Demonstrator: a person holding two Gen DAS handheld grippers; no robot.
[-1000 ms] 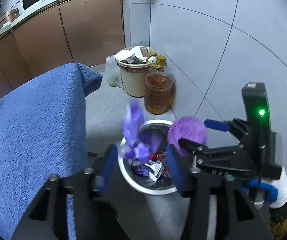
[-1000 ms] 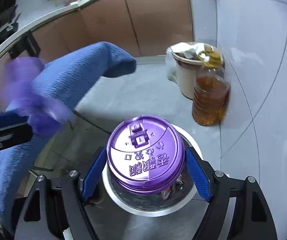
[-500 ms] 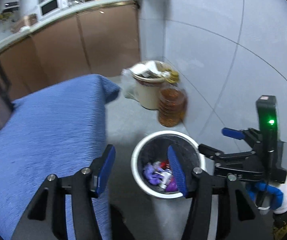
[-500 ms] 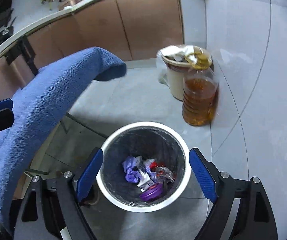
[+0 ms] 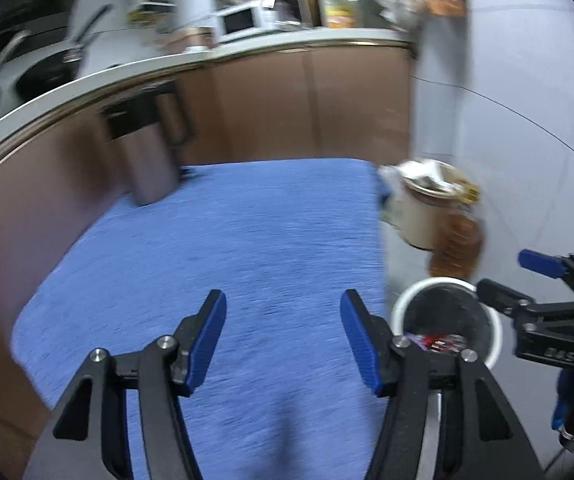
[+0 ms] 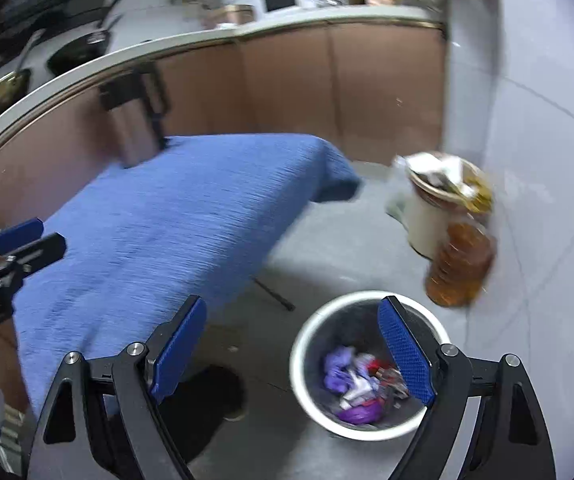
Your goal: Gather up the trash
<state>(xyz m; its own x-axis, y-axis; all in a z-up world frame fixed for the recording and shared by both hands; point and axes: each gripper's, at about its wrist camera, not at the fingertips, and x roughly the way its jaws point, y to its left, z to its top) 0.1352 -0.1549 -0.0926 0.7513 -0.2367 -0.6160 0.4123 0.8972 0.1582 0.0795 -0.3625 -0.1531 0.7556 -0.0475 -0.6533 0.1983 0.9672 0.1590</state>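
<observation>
Left wrist view: left gripper [image 5: 283,332] over blue cloth [image 5: 223,248], jaws apart and just been opening, nothing between. Trash bin [image 5: 411,304] on floor at right, wrappers [image 5: 439,342] inside.

Right wrist view: right gripper [image 6: 291,352] jaws wide apart, just been opening, empty. Trash bin [image 6: 307,336] below; purple lid [image 6: 357,414] and wrappers [image 6: 347,372] inside. Oil bottle [image 6: 461,268] near bin.

Blue cloth [image 5: 223,248] over a table, amber oil bottle [image 6: 461,268] beside cream pot [image 6: 427,220], microwave [image 5: 241,22] on counter [image 5: 299,38]
</observation>
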